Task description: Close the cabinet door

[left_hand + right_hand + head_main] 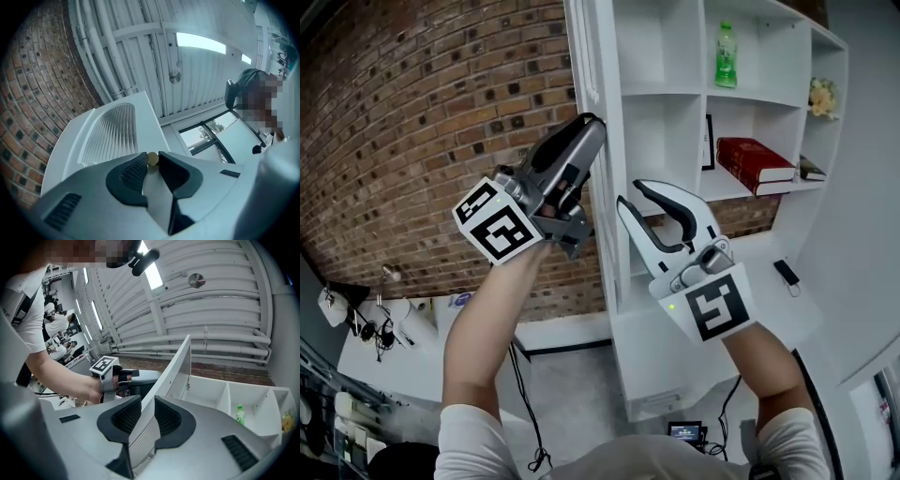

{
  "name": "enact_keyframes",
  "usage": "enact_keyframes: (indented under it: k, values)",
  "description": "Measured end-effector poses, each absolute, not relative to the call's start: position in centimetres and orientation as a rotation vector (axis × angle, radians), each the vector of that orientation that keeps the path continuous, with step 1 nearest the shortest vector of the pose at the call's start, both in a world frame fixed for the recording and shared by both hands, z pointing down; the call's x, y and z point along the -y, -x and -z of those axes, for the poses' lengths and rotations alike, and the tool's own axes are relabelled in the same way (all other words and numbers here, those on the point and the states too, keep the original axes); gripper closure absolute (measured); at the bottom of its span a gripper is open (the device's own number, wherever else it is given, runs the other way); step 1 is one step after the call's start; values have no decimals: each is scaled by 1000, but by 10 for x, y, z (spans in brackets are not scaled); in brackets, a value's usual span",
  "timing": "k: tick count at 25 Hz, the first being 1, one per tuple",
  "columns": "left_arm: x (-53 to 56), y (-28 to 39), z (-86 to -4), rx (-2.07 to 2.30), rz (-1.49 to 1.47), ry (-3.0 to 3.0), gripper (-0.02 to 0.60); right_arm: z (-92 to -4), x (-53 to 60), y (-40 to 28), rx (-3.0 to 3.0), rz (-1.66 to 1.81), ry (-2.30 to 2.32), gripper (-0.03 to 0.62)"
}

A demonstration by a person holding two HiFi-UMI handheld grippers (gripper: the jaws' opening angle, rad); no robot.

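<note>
Cabinet door (586, 56): found open, standing out from the white cabinet (661, 47) so that the head view meets it nearly edge-on, with the brick wall (412, 112) behind its outer side. The shelves are exposed; a green bottle (726, 54) and a red book (755, 161) are on them. The door is not yet closed.

Left gripper (151, 165): I have it on the outer side of the door. Its jaws are drawn in narrow, and the small cream knob (152, 159) sits pinched between their tips. The ribbed glass panel (112, 136) lies just beyond. My judgement is that the knob was chosen because it is the one fixed handle on that face and gives direct control of the swing.

Right gripper (147, 401): I have it at the door's free edge, one jaw on each face of the panel and the dark pads (126, 416) close against it. I read this as a light clamp on the door itself. In the head view it sits lower on the door than the left gripper (586, 141) and on the shelf side. This hold appears meant to steady the edge and guide it toward the frame.

Assessment: both holds are in place and the closing swing is the step in hand. The next move calls for turning the door about its hinge toward the shelves.

Risk: the right gripper (633, 195) sits between door and cabinet. It would need to come clear before the edge meets the frame.
</note>
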State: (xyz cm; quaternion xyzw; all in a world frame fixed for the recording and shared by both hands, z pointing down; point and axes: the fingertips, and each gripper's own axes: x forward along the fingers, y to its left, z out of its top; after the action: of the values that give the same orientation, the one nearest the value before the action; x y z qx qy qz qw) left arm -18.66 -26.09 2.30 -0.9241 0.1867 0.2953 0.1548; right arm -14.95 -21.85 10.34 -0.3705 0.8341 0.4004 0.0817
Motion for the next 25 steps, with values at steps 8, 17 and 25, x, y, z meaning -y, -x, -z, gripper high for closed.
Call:
enact_keyframes:
  k: [8,17,25]
  values:
    - [261,167,-21,-588,-810,2656,497,-105,223,128,-2496,-1181,1195,497]
    - [262,151,-21,-647,-780,2640,498,-105,227,113,-2495,-1168,1271,497]
    - [264,137,-22,-653,-767,2635,499,-104,231,100,-2476,-1159,1328,497]
